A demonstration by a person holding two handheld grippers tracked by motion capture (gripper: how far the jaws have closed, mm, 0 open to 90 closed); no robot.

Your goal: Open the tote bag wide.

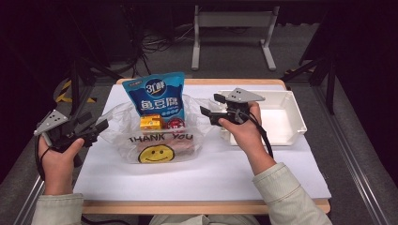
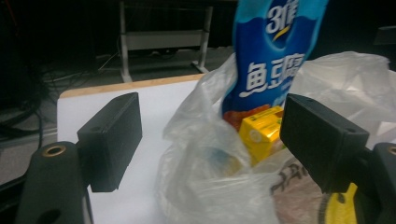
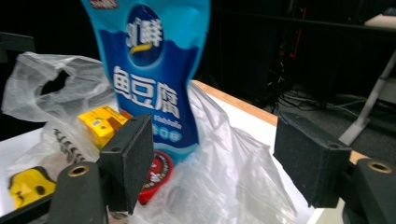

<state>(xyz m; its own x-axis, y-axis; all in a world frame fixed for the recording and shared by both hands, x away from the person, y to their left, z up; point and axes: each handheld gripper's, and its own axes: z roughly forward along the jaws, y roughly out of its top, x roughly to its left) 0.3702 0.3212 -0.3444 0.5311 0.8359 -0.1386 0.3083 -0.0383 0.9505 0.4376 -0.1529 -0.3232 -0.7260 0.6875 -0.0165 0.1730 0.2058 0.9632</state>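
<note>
Plastic bag (image 1: 159,140): thin, clear, crinkled; smiley printed
Blue pouch (image 1: 159,96): glossy, base hidden
Left gripper (image 2: 210,135): held spread
Right gripper (image 3: 212,158): held spread

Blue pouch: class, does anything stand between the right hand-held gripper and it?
Only the bag's thin plastic wall; the right hand-held gripper, open, faces the blue pouch standing inside it.

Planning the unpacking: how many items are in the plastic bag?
3 visible: blue snack pouch standing at the back, yellow box front left, red round item front right. More may be hidden underneath.
</note>
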